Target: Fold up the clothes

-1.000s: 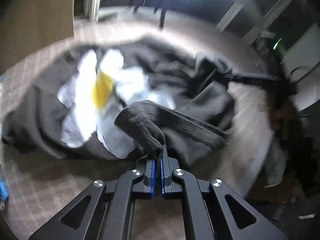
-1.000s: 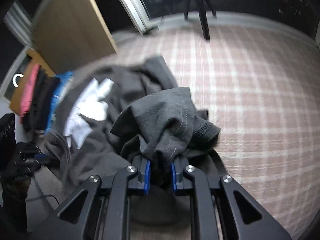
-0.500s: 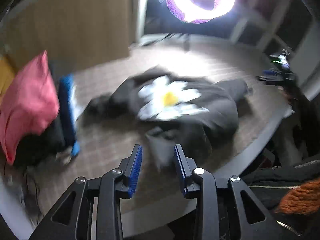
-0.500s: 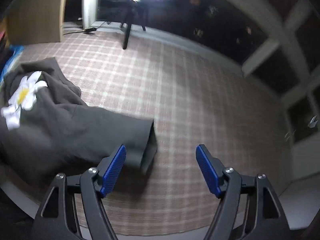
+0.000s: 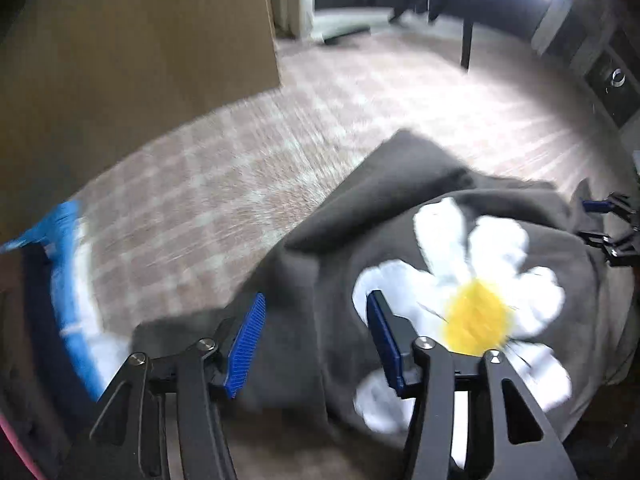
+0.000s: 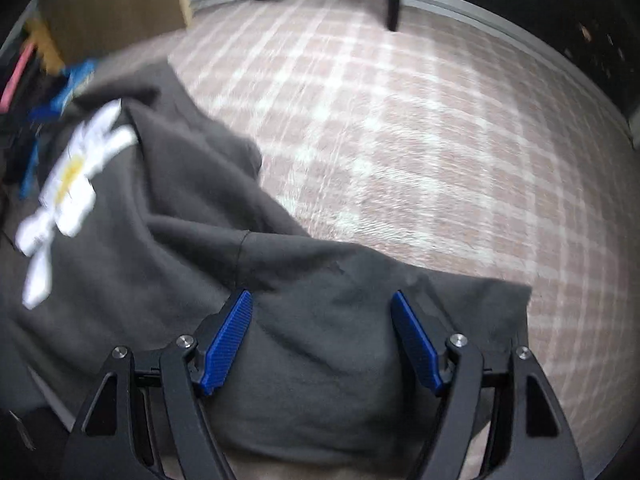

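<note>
A dark grey sweatshirt [image 5: 400, 208] with a white and yellow daisy print [image 5: 476, 312] lies spread on the plaid surface. My left gripper [image 5: 314, 304] hovers over its left edge beside the daisy. Its jaws are closing but still stand apart, with cloth beneath them and nothing pinched. In the right wrist view the same sweatshirt [image 6: 180, 208] stretches a sleeve [image 6: 460, 300] towards the right. My right gripper [image 6: 322, 300] stands wide open just above that sleeve, pads clear of the fabric. The right gripper [image 5: 600, 222] also shows at the right edge of the left wrist view.
The plaid cloth [image 6: 400, 120] covers the work surface. A wooden panel [image 5: 140, 40] stands at the back left. Blue fabric [image 5: 64, 280] and a pink item [image 6: 16, 76] are stacked at the left. A dark stand leg [image 6: 394, 0] rises at the far edge.
Both grippers let go of the bunched dark cloth and opened. The sweatshirt dropped and now lies spread out, and both grippers have come down close over it.
</note>
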